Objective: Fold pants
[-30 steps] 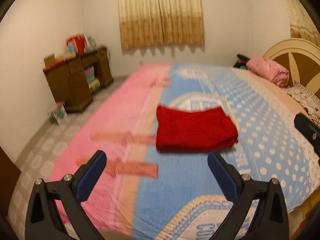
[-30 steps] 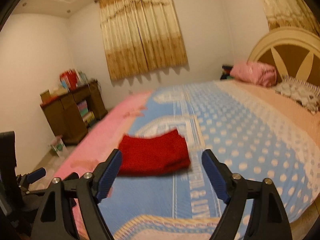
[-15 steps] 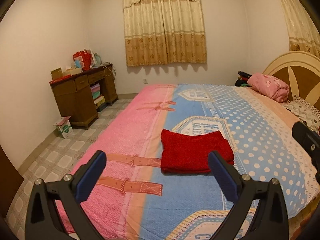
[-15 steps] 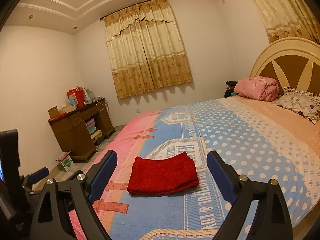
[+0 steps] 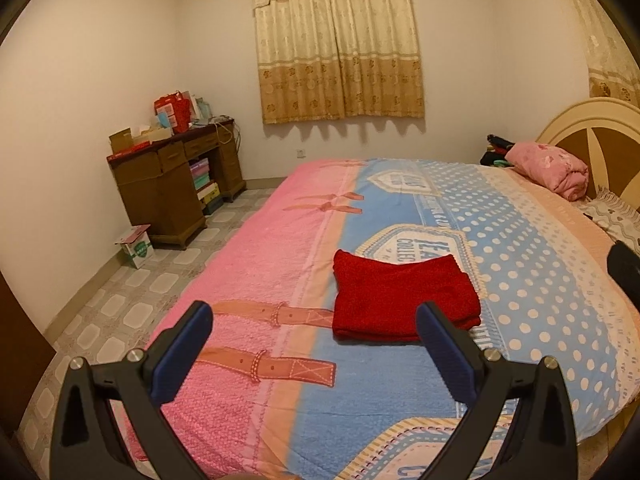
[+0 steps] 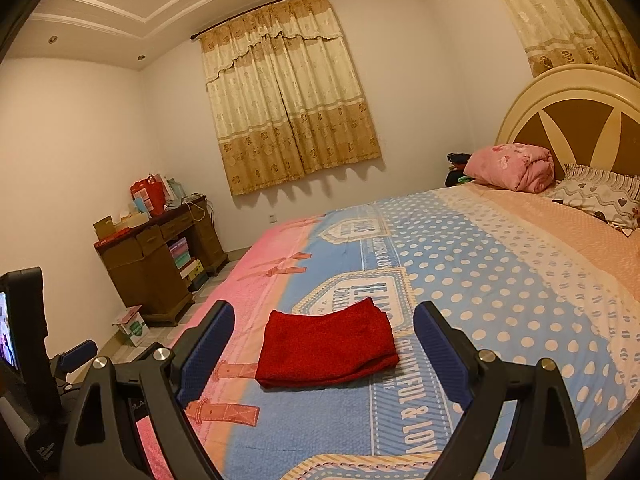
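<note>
A wide bed [image 5: 540, 280] under a pink, blue and polka-dot cover fills both views. On its blue middle lie the red pants [image 5: 404, 300], folded into a flat rectangle, apparently several layers thick. The left gripper [image 5: 312, 350] and right gripper [image 6: 324, 350] hover above the near edge, jaws spread, touching nothing.

The right gripper [image 6: 324, 344] hangs above the bed [image 6: 500, 280] with its blue pads [image 6: 438, 352] spread wide and empty, the folded red pants [image 6: 326, 346] lying flat on the bedspread ahead between them, and the left gripper [image 6: 76, 354] off to its left.
</note>
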Demonstrator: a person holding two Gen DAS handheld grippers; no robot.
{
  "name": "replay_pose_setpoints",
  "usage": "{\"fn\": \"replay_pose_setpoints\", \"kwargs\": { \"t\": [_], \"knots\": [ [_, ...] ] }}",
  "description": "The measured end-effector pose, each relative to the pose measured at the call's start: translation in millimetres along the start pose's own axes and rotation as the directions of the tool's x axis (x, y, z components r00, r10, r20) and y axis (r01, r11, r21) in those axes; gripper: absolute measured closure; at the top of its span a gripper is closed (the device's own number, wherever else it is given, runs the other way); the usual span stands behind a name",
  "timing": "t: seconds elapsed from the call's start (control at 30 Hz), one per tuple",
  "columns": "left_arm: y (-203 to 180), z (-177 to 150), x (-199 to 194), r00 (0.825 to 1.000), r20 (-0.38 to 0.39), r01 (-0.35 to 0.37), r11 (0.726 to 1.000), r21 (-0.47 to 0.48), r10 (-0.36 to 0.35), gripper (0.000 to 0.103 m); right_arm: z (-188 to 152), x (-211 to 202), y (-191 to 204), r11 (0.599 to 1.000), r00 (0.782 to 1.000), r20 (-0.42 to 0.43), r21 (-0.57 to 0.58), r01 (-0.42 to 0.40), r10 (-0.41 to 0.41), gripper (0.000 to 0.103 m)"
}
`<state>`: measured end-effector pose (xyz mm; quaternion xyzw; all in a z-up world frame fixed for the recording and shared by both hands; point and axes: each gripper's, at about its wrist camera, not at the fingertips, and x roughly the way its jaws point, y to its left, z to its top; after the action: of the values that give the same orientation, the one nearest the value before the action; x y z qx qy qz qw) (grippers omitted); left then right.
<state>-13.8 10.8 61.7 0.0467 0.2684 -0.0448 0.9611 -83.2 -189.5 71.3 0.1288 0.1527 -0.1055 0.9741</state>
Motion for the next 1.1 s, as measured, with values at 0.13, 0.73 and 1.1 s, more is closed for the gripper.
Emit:
{"fn": "replay_pose_setpoints", "kwargs": {
  "t": [0.13, 0.73, 1.1],
  "knots": [
    [3.6, -0.4, 0.9, 1.000, -0.011, -0.028, 0.999, -0.015, 0.028, 0.000, -3.0, 0.9, -0.7, 1.000, 1.000, -0.012, 0.003, 0.005, -0.004, 0.011],
    [3.0, 3.1, 1.7, 0.999, -0.004, 0.050, 0.998, -0.037, -0.050, 0.000, -3.8, 2.4, -2.2, 1.000, 1.000, -0.016, 0.009, 0.005, -0.004, 0.011],
    [-0.2, -0.3, 6.1, 0.998, -0.009, 0.057, 0.998, -0.010, -0.057, 0.000, -5.6, 7.3, -1.0, 1.000, 0.999, -0.032, 0.017, 0.007, -0.006, 0.011]
  ]
}}
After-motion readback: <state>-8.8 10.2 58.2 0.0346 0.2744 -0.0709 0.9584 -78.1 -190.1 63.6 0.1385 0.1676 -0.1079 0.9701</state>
